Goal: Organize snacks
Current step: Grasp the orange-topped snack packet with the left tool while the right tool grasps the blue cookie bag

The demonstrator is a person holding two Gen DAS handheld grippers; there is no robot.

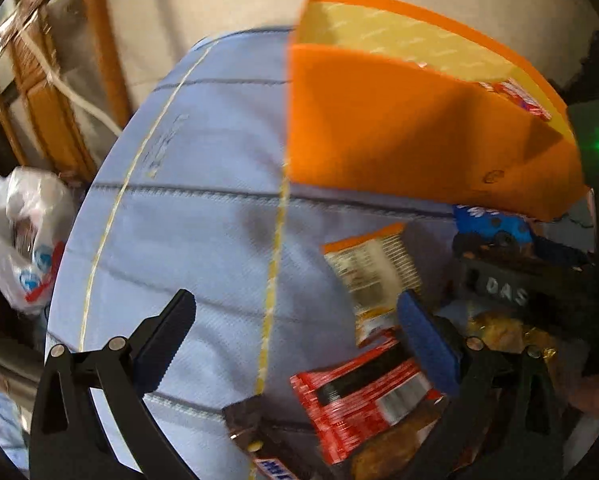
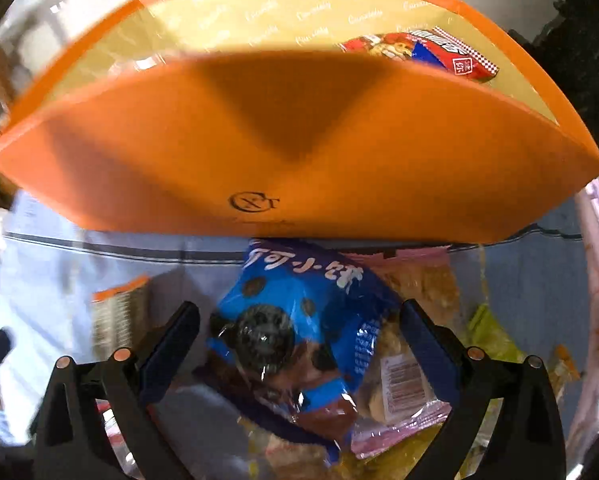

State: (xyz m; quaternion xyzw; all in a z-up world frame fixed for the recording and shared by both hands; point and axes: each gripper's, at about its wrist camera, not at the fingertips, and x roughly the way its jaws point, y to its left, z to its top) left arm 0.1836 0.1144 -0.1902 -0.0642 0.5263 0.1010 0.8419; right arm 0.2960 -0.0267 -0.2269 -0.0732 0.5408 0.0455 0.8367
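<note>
Snacks lay heaped at the bottom of both frames, below the orange box (image 2: 299, 152). The blue cookie packet (image 2: 295, 332), at lower centre of the right view, looked light, crinkly and slippery, its contents probably brittle; pinching it gently across its puffed middle seemed safest. The right gripper (image 2: 299, 330) stood wide open, straddling that packet, contact uncertain. The left gripper (image 1: 295, 332) was equally spread, holding nothing, over the red packet (image 1: 359, 396) on the blue cloth (image 1: 203, 220).

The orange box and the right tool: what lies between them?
A blue snack packet, seen in the right wrist view: it sits between the open tool fingers and runs up to the orange box.
</note>
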